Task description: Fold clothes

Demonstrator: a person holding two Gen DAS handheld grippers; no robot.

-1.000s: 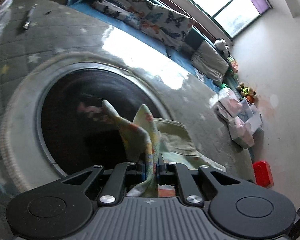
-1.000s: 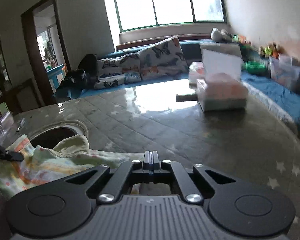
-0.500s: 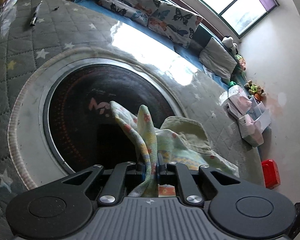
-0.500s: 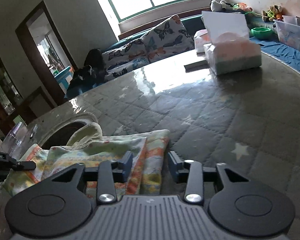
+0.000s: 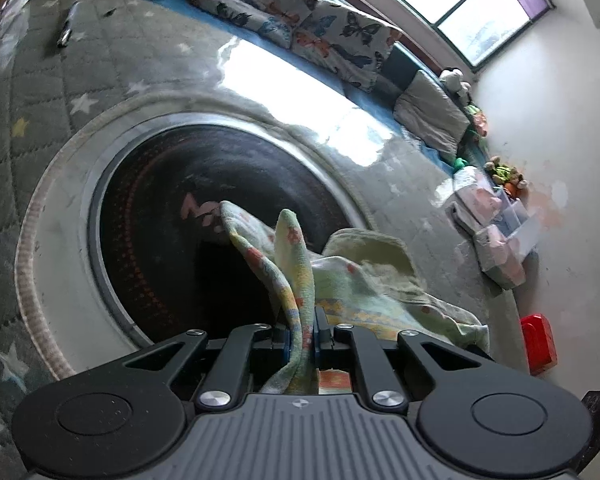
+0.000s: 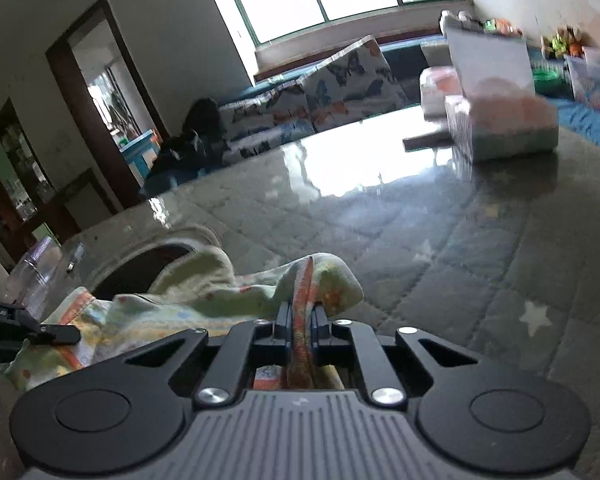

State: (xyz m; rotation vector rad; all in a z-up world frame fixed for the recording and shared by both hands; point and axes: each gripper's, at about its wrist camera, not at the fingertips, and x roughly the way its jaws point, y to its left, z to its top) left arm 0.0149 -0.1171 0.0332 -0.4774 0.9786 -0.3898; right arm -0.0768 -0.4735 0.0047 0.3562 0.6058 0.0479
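A pale green garment (image 5: pixel 360 280) with orange and yellow print lies on the grey quilted table cover, partly over a round black cooktop (image 5: pixel 172 232). My left gripper (image 5: pixel 302 328) is shut on one edge of the garment, which rises in a fold between its fingers. In the right wrist view the same garment (image 6: pixel 204 304) lies in front of me, and my right gripper (image 6: pixel 302 320) is shut on its orange-trimmed edge, lifting a bunch of it. The left gripper's tip (image 6: pixel 56 334) shows at the far left, holding the other side.
A round pale rim (image 5: pixel 60 184) surrounds the cooktop. Tissue boxes and packs (image 6: pixel 500 124) stand on the table's far right side. A red object (image 5: pixel 538 344) lies beyond the table edge. A pen (image 5: pixel 66 34) and a clear plastic container (image 6: pixel 40 256) sit at the left.
My right gripper went from open over the garment's edge to shut on it and has lifted that edge. My left gripper keeps its hold, and its view has shifted slightly.
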